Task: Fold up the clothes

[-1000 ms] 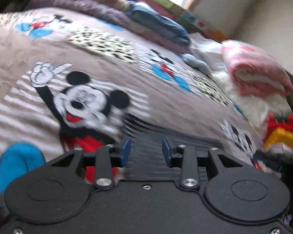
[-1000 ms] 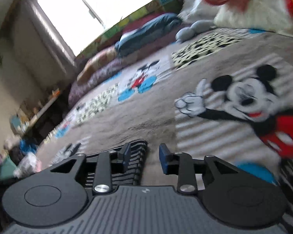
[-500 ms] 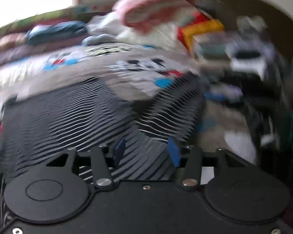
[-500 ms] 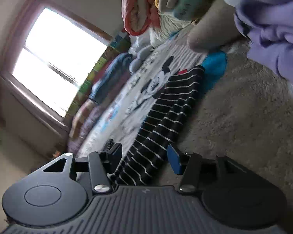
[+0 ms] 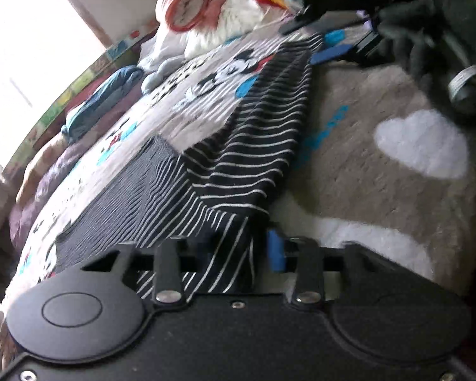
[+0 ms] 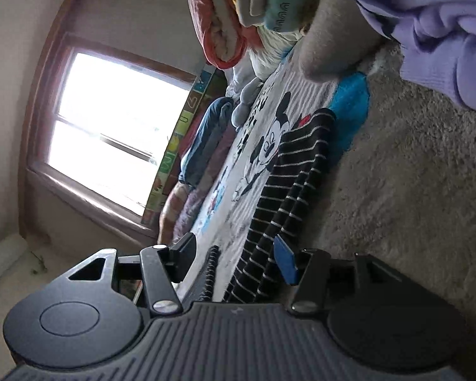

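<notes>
A: Striped top (image 5: 250, 146) — where is it?

B: Between the fingers of the left hand-held gripper (image 5: 228, 254). The near corner of the cloth runs in past the blue pad (image 5: 275, 254), and the jaws stand wide, not pressed on it. From there the top stretches far and right across the bed (image 5: 380, 197), one part folded over another.

A: And the right hand-held gripper (image 6: 234, 257)?

B: Wide too. The top's (image 6: 288, 197) near edge lies in the gap, next to its blue pad (image 6: 285, 260); I cannot tell whether the pad touches the cloth. The black finger (image 6: 182, 255) on the left is clear of it.

A: What lies under the top?

B: A grey cartoon-mouse blanket (image 6: 263, 152), with the plush beige cover of the bed to the right.

A: Farther out?

B: A pink folded blanket (image 5: 200, 3) at the far end, a blue bundle (image 5: 101, 108) far left under the window (image 6: 111, 133), and lilac cloth (image 6: 434, 28) at the top right of the right wrist view.
</notes>
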A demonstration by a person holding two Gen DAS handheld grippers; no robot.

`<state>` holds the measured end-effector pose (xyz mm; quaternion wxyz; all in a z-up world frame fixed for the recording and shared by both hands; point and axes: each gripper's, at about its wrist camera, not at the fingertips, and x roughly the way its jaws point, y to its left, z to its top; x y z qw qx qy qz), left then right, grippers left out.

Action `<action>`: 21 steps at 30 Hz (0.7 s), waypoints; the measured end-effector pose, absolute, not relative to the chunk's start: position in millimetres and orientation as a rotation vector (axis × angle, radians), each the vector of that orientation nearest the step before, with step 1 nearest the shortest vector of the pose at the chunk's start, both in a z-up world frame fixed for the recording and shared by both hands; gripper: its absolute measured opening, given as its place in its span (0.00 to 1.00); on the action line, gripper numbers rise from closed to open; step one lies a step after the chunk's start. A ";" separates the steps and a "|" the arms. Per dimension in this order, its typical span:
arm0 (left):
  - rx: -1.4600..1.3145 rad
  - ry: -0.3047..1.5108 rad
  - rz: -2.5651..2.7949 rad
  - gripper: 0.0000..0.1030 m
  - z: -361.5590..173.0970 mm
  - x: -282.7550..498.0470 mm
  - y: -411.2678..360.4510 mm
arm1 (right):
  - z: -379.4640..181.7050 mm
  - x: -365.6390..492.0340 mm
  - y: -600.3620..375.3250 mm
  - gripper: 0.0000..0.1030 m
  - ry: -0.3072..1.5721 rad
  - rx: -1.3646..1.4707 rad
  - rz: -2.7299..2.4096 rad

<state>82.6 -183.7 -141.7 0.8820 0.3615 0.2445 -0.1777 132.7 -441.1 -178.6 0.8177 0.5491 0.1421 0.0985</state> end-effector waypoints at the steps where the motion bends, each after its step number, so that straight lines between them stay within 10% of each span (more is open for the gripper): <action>1: 0.854 0.464 -0.355 0.06 -146.1 75.7 -190.9 | -179.7 133.5 -442.8 0.53 0.299 1.181 0.214; 8: 1.336 0.314 -0.306 0.04 -195.4 48.8 -213.3 | -180.4 144.4 -451.8 0.51 0.281 1.188 0.175; 21: 1.376 0.290 -0.256 0.00 -207.3 51.9 -215.0 | -143.8 156.4 -437.4 0.53 0.361 0.802 -0.035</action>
